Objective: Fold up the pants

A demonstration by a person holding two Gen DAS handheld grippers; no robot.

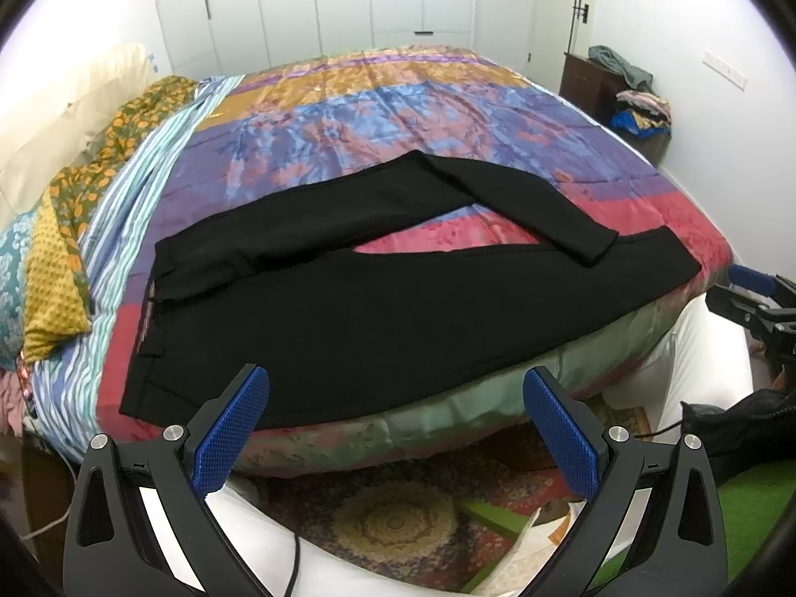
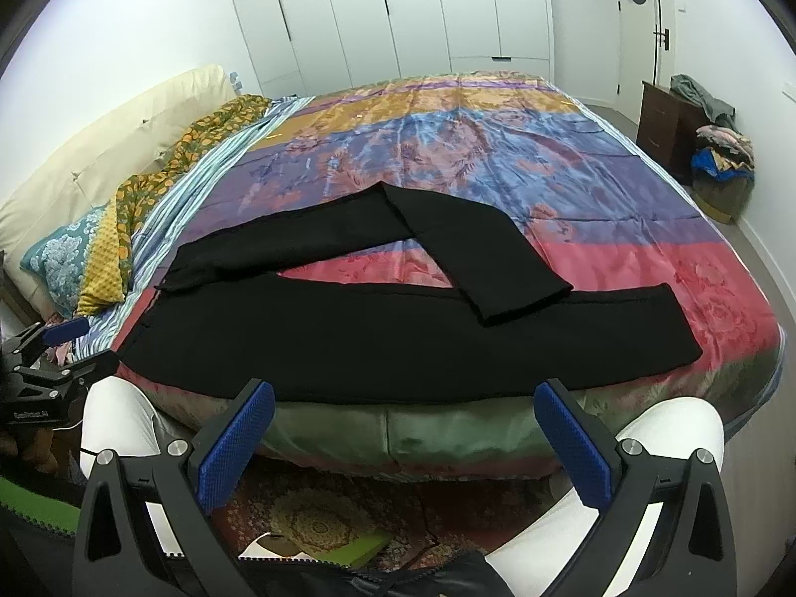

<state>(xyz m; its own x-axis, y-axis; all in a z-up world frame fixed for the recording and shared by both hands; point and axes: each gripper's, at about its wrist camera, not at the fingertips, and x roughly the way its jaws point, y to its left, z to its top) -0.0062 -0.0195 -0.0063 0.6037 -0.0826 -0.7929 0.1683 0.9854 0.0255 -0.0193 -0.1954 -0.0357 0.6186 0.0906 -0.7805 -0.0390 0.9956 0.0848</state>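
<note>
Bedspread (image 2: 522,159) beyond pants (image 2: 378,343) bare, free to reach; pillows (image 2: 99,244) crowd pants' left; right of pants open bedspread.

A home bedroom. A wide bed (image 2: 497,159) with a multicoloured quilt fills the room, with pillows (image 2: 64,253) against a cream headboard (image 2: 114,149), white wardrobe doors (image 2: 398,10) behind, and a dark wooden nightstand (image 2: 664,124) beside a heap of clothes (image 2: 721,149).

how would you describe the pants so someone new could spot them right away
Start at the big bed with the multicoloured floral cover. The black pants lie flat across its near edge, one leg bent back over the other. They are the only plain black item; the bedding and pillows around them are patterned.
</note>
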